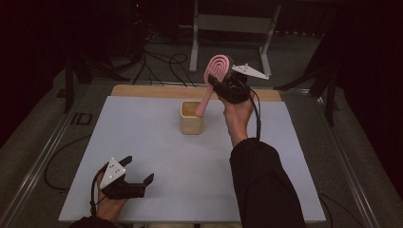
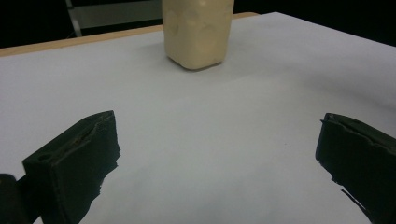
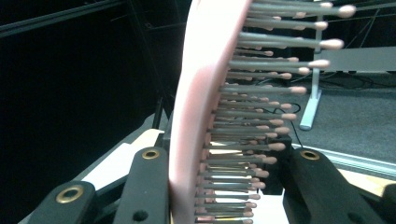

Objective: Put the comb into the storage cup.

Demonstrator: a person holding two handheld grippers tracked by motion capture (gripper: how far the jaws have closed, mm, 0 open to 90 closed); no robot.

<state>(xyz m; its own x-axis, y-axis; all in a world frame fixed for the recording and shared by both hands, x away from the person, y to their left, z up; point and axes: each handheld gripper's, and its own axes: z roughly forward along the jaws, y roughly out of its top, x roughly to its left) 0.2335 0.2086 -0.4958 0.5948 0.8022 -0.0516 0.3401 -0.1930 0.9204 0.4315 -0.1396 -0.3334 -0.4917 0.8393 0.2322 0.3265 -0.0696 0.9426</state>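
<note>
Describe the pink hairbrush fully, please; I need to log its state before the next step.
The pink hairbrush looks like plastic: an oval head with looped ridges on its back, grey bristles with pink tips, and a straight handle. It is held in the air, tilted, head up, handle end pointing down at the mouth of the cream cup; whether it touches the cup is unclear. The right gripper clamps its head, one finger on the back, the other against the bristles.

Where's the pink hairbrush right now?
In the high view, the pink plastic hairbrush is clamped in the right gripper, handle tip dipping toward the cream square cup.
</note>
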